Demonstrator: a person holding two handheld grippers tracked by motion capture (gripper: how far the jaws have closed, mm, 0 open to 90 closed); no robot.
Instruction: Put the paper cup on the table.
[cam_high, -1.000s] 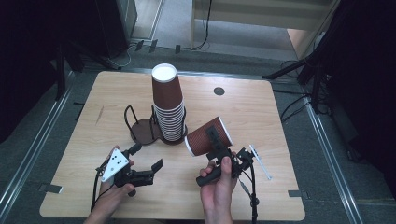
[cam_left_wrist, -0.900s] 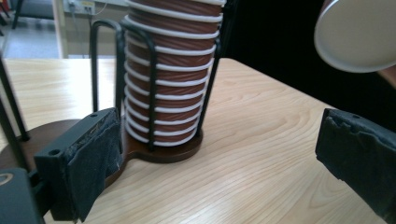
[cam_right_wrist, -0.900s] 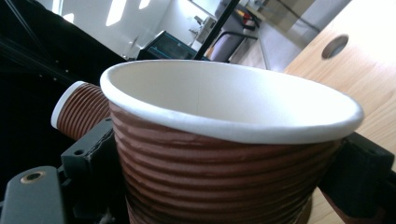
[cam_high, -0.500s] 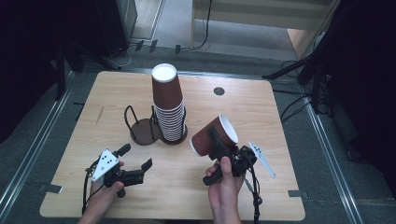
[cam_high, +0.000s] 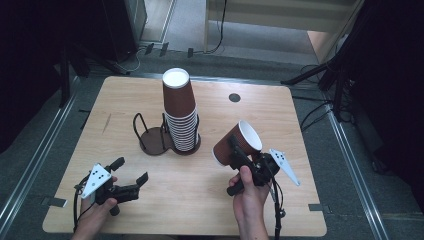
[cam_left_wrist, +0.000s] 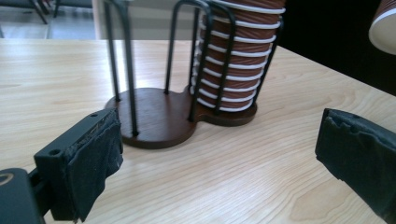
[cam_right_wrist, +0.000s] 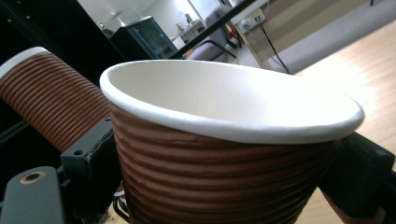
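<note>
A: Report the high view first.

B: My right claw (cam_high: 239, 150) is clamped on one brown paper cup (cam_high: 238, 144), held tilted above the tabletop (cam_high: 210, 190), mouth pointing up and away from me. The cup is well apart from the stack of cups (cam_high: 180, 112), which stands upside down in the right ring of the wire holder (cam_high: 152, 135). The left ring of the holder is bare. My left claw (cam_high: 131, 172) hovers low near the front left corner, jaws apart, nothing between them.

A: Left claw view?

B: Both pads stand wide apart with bare wood between them. Ahead sits the holder base (cam_left_wrist: 163, 116); the stack (cam_left_wrist: 238, 56) fills its right-hand cage, and the nearer cage is vacant.

A: Right claw view?

B: The cup (cam_right_wrist: 224, 154) sits between my two pads (cam_right_wrist: 91, 163), gripped at its ribbed wall just below the white rim. The stack (cam_right_wrist: 46, 102) appears behind it, at left.

A: Progress?

B: My judgement: one cup is separated and held. Remaining: set it down, possibly in the vacant ring, which I cannot confirm. The rest of the stack is untouched.
</note>
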